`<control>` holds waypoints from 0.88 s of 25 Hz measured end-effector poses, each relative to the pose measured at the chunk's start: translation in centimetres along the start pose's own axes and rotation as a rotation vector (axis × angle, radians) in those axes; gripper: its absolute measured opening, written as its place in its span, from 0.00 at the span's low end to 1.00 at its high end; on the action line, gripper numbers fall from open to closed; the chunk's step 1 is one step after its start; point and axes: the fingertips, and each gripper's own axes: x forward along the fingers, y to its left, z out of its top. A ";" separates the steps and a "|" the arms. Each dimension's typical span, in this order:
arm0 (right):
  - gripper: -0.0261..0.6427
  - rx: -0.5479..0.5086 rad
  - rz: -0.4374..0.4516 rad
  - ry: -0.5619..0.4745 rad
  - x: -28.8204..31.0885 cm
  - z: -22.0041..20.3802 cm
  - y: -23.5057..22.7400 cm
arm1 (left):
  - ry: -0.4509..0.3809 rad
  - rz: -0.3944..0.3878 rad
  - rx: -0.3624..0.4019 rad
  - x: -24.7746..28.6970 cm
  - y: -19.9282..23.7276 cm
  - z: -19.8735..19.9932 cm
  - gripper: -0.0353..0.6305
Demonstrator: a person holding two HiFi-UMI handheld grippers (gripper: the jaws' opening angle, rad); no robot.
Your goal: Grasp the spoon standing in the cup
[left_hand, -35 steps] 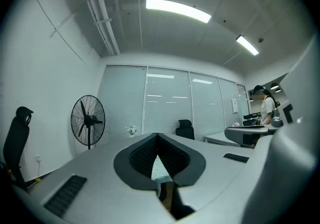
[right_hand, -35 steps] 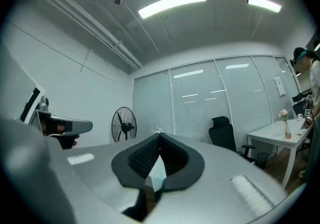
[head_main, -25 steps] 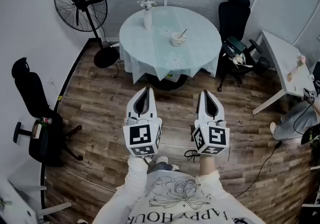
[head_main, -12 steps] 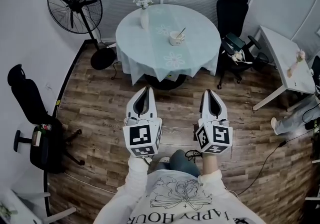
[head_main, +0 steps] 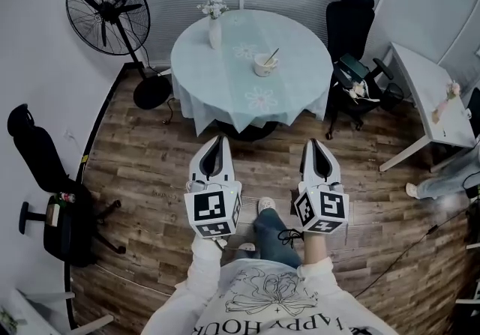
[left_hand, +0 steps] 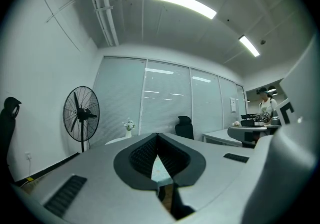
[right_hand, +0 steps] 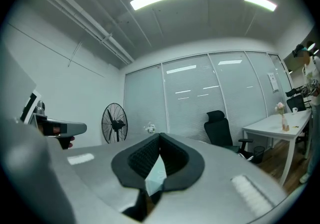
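step: approach, not at bench point(head_main: 217, 90) yet | left gripper point(head_main: 217, 139), right gripper point(head_main: 314, 143): fingers point(left_hand: 142, 156) pressed together, empty | next: reach far cup point(head_main: 264, 65), spread fingers around spoon point(head_main: 273, 53)

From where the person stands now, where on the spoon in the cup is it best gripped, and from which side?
Grip the spoon by its bare upper handle, which sticks out above the rim of the cup and leans up-right in the head view. Come from above on that side, probably with the right gripper, jaws across the handle.
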 end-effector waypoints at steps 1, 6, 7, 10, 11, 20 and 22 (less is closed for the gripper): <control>0.06 0.003 0.004 0.000 0.8 -0.1 -0.3 | 0.001 0.004 0.001 0.7 0.1 -0.1 0.06; 0.06 0.012 0.018 -0.004 5.6 -0.1 -2.1 | -0.003 0.033 0.001 4.9 0.7 0.0 0.06; 0.06 0.012 0.021 -0.006 6.7 -0.1 -2.6 | -0.005 0.040 0.001 5.9 0.9 0.1 0.06; 0.06 0.009 0.036 -0.006 10.0 -0.1 -3.8 | -0.011 0.060 0.000 8.9 1.2 0.3 0.06; 0.06 0.010 0.044 -0.004 11.1 -0.1 -4.3 | -0.012 0.065 0.000 10.0 1.2 0.3 0.06; 0.13 0.012 0.092 0.009 20.3 0.4 -8.4 | -0.014 0.093 0.005 19.1 0.2 1.4 0.06; 0.16 0.015 0.106 0.010 22.3 0.4 -9.3 | -0.013 0.103 0.005 21.2 0.0 1.5 0.06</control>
